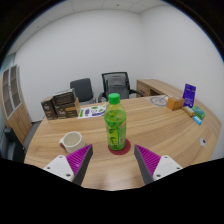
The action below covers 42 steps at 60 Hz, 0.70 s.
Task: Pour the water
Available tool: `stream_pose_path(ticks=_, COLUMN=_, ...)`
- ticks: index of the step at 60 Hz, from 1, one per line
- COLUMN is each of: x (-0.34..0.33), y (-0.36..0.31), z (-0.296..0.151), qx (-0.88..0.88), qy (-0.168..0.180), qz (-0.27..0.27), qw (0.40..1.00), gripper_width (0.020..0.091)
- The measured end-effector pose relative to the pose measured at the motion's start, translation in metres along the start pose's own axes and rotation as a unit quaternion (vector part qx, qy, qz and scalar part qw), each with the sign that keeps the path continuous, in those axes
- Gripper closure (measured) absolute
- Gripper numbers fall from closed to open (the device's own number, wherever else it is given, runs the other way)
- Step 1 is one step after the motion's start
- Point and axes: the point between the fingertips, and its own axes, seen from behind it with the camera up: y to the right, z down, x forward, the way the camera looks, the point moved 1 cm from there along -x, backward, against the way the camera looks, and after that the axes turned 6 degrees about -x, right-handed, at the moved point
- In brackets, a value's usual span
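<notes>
I see one long curved table [150,125] filling the room ahead of me, light wood, with two office chairs [100,88] behind its far edge and a white wall beyond. On the far right end of the table stands one purple sign [190,95] with a few small items around it that I cannot make out; near the far left end there is a pile of brown boxes [62,104]. Closer in, near the table's front edge, I count one bottle [116,123] and one cup [72,140]. The bottle stands upright on a red coaster [121,149], green with a green cap and a printed label, just ahead of my gripper [113,160] and lined up with the gap between the fingers. The cup is white, to the left of the bottle and apart from it, just beyond my left finger. My jaws stand wide apart, nothing between the purple pads [80,157] yet. I judge the bottle to be thin plastic: fairly stiff, but it will give if I squeeze hard, and the smooth label may slip. How full it is I cannot tell, so I plan for some weight. I would take it around the middle of the body, at the label, low enough that it stays steady when I tilt it toward the cup. The cap looks closed, which could block pouring.
</notes>
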Motion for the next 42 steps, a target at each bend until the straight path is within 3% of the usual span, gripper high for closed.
stream_pose_path(ticks=22, x=-0.112, y=-0.058, z=-0.018, qx=-0.012, qy=0.01, qz=-0.027, qw=1.0, gripper_width=0.0245)
stream_pose_path(ticks=42, x=-0.157, y=-0.077, z=-0.069, qx=-0.02, qy=0.04, qz=-0.023, qw=0.999, gripper_width=0.025)
